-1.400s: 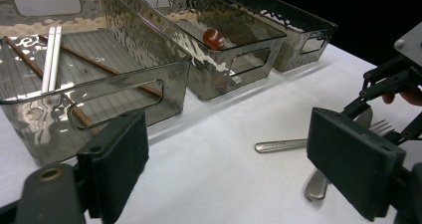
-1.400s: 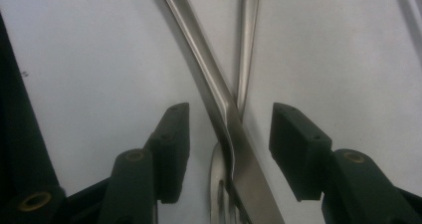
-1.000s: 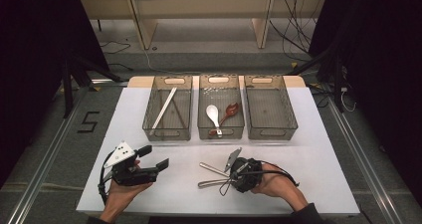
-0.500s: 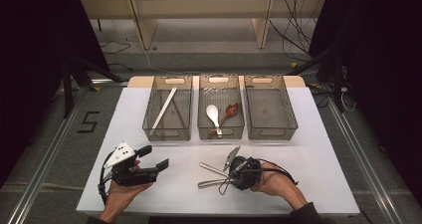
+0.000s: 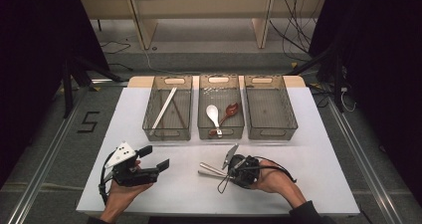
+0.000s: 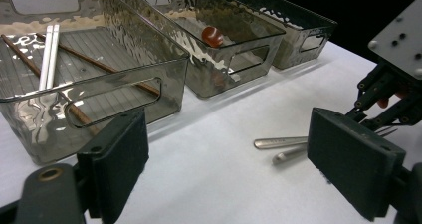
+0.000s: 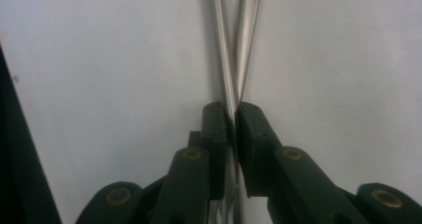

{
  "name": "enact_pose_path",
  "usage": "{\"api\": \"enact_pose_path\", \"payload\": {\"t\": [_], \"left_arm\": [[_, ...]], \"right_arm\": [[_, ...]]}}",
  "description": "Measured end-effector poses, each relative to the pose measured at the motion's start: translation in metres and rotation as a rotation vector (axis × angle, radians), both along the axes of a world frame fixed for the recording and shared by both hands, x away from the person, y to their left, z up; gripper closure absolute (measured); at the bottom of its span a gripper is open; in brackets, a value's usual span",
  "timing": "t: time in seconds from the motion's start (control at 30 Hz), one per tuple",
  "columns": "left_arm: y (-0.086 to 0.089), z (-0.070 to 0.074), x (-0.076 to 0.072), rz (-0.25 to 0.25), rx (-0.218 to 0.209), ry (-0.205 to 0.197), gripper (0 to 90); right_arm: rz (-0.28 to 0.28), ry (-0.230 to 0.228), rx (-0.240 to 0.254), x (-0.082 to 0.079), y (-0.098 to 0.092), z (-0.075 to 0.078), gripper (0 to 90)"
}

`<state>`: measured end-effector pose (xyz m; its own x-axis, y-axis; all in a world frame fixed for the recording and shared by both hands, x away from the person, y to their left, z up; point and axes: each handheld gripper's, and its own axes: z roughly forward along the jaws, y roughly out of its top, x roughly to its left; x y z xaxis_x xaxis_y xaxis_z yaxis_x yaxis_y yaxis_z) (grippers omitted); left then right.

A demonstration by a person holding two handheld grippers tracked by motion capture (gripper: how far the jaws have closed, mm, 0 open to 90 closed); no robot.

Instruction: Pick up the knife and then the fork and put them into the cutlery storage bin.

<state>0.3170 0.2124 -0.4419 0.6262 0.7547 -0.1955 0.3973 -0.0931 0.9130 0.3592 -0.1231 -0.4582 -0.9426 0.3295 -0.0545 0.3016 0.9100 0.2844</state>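
Two metal utensils (image 5: 209, 169) lie crossed on the white table near its front edge, and their handles (image 6: 278, 142) point left. My right gripper (image 5: 225, 173) lies level on the table facing them. Its jaws have just been closing, and in the right gripper view the pads (image 7: 219, 129) pinch one thin metal handle (image 7: 226, 59) while the second handle (image 7: 251, 25) runs beside it. My left gripper (image 5: 155, 158) rests at the front left, held by a hand. It is open (image 6: 229, 154), with only bare table between its jaws.
Three clear bins stand in a row at the back. The left bin (image 5: 149, 124) holds white and brown chopsticks (image 5: 164, 107). The middle bin (image 5: 221, 133) holds a white spoon (image 5: 213, 113) and a red-brown spoon (image 5: 231, 109). The right bin (image 5: 291, 112) looks empty.
The right gripper's jaws look drawn closer onto the metal handles. Both hands stay where they were.
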Motion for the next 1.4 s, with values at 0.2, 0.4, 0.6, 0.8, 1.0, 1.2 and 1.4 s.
{"api": "enact_pose_path", "payload": {"t": [0.2,0.4,0.6,0.8,1.0,1.2,1.4], "left_arm": [[0.0,0.0,0.0,0.0,0.0,0.0,16.3],[-0.001,0.0,0.0,0.0,0.005,0.0,16.2],[0.0,0.0,0.0,0.001,0.004,0.002,16.3],[0.0,0.0,0.0,0.004,0.005,0.002,16.3],[0.001,0.0,0.0,0.005,0.005,0.004,16.3],[0.001,0.0,0.0,0.006,0.003,0.005,16.3],[0.001,0.0,0.0,0.003,0.005,0.006,16.4]], "right_arm": [[0.009,0.019,0.007,0.004,0.0,0.0,83.7],[0.009,0.015,-0.006,0.005,0.004,0.0,83.9],[0.013,0.006,0.001,0.005,0.003,0.0,84.6],[0.011,-0.011,0.041,0.008,-0.001,0.01,85.0],[-0.012,-0.027,0.068,0.01,-0.004,0.02,86.3],[-0.043,-0.044,0.074,0.014,-0.007,0.024,88.5],[-0.061,-0.062,0.111,0.015,-0.01,0.031,88.8]]}}
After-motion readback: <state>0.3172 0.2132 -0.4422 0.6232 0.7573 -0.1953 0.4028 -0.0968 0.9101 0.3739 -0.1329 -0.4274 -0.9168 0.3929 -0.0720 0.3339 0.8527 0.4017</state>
